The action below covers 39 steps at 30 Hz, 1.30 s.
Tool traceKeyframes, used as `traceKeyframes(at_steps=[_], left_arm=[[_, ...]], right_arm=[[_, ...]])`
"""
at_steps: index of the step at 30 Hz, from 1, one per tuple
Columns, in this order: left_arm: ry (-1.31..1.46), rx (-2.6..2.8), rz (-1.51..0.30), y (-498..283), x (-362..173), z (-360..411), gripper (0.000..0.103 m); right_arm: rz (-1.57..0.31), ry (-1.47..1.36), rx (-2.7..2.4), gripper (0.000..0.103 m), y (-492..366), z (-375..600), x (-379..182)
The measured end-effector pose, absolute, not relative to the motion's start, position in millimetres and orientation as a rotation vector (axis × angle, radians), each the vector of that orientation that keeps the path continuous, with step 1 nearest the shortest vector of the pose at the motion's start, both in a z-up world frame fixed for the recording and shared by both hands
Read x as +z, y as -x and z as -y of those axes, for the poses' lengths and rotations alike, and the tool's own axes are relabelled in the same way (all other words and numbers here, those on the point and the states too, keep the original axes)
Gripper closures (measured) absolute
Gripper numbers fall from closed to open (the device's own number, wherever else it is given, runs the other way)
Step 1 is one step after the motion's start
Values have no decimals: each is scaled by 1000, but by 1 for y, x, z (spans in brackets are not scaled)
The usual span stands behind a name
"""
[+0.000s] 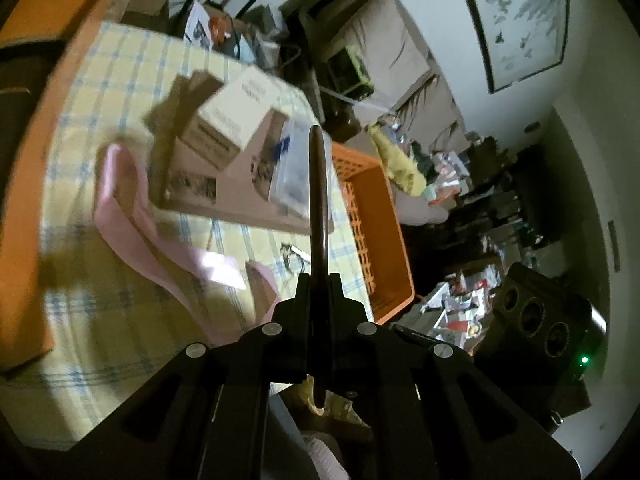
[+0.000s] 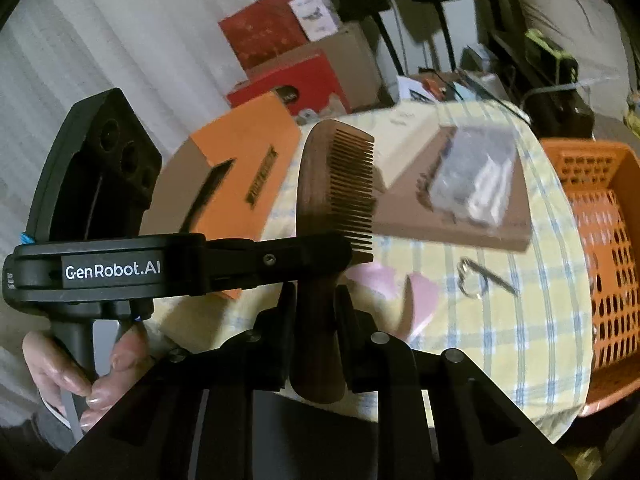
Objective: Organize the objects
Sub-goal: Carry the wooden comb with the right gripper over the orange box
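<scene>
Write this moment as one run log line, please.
left gripper: shut on wooden comb | right gripper: shut on wooden comb | wooden comb: held above checked tablecloth

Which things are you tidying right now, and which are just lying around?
In the job: dark wooden comb, clamped by left gripper and right gripper; orange plastic basket, probably where it goes.
Lying about: pink cloth strip, white cardboard box, clear plastic bag, metal key ring.

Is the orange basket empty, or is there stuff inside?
Empty as far as shows: the orange basket shows only bare lattice walls; its bottom is partly hidden.
</scene>
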State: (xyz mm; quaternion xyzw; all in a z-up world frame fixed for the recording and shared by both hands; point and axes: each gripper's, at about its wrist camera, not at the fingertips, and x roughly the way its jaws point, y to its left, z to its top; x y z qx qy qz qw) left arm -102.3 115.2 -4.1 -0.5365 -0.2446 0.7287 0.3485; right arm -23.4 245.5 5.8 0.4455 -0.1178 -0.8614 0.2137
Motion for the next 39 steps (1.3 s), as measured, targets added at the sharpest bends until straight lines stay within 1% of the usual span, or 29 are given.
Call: traceKeyframes(at_steps=[6,17,22,31,39], left_arm=[[1352,1944,663,112,14,-86,96],[1326,2057,688,136,41,-17,96],[1334,2094,708,153,44,13,96],[1404,2129,723,186,25,50,96],[1503,2106,723,212,-8,67,96]], right_arm=[[267,-1208,-2373,84,39,-216,25],[259,-1182,-2266,84,77,-158,44],[273,-1191,-2215,84,99,-128,45],[300,-1248,-2151,84,134,-87,30],[252,-1358,-2139,84,158,-57,2]])
